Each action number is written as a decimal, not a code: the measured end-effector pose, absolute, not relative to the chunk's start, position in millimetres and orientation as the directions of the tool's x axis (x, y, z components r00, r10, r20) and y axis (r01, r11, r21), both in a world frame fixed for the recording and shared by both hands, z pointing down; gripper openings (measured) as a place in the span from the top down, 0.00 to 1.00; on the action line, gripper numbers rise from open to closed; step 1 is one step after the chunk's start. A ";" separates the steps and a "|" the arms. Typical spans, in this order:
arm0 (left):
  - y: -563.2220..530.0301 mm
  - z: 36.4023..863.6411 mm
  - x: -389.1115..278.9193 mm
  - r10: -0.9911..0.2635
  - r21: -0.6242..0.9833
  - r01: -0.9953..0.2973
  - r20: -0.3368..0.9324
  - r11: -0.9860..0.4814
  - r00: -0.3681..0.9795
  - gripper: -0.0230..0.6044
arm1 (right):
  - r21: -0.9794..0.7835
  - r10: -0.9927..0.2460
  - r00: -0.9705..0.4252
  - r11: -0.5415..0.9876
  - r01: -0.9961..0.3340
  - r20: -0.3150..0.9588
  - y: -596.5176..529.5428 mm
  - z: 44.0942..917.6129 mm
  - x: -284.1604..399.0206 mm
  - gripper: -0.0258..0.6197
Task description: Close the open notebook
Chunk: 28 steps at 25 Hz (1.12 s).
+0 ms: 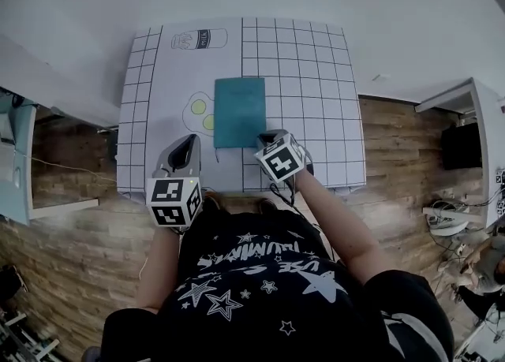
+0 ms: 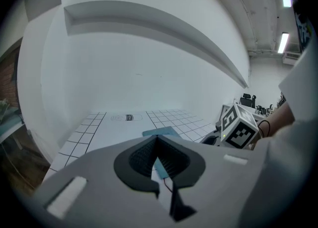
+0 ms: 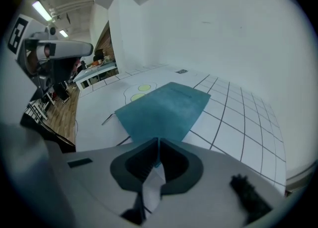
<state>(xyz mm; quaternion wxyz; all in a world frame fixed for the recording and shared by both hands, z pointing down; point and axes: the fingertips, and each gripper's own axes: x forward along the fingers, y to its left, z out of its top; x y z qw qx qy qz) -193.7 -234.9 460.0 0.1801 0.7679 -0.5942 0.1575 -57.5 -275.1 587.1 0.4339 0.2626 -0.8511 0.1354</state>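
Here, closed teal notebook on gridded mat, egg drawing beside — left tongs shut, right tongs shut.

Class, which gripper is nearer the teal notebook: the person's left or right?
Right. The right gripper is at the notebook's near right corner; the left gripper is off to its left, apart from it.

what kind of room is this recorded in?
Probably a lab or data-collection workroom: a white table mat printed with a black grid and drawings, white desks with cables and gear on a wood-plank floor, and bare white walls.
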 end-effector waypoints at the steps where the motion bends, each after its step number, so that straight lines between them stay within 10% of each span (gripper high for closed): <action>1: -232.5 460.3 -191.6 -0.859 0.089 -0.974 0.459 -0.210 0.227 0.95 | -0.016 -0.315 -0.500 0.834 -0.552 0.806 -275.1 587.6 -56.9 0.92; 28: -80.5 458.6 -109.8 -0.896 0.148 -0.984 0.444 0.097 -0.022 0.95 | -0.242 -0.109 -0.794 0.920 -0.308 0.598 -183.4 523.0 -12.6 0.92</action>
